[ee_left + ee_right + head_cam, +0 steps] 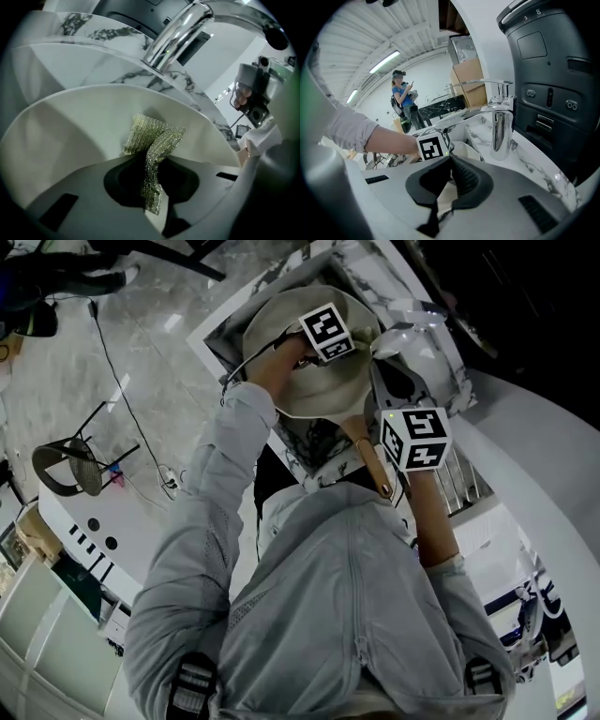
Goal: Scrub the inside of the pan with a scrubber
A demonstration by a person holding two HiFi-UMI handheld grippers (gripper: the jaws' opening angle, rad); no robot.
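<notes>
A cream pan [281, 390] lies tilted in the sink, its pale inner wall [70, 136] filling the left gripper view. My left gripper [152, 164] is shut on a greenish metallic mesh scrubber [152, 138], which presses against the pan's inside. From the head view the left gripper [314, 343] reaches into the pan from above. My right gripper [412, 442] sits at the pan's tan handle [373, 465]. In the right gripper view its jaws [450, 180] are closed on a pale strip of that handle. The left gripper's marker cube [430, 146] and the pan's rim [466, 150] show beyond.
A chrome faucet [178, 33] arches over the marble sink rim [136, 75]; the faucet [501, 131] stands right of the pan. A dark appliance [548, 84] rises at the right. Another person [401, 101] stands far back. A chair [70, 465] is on the floor.
</notes>
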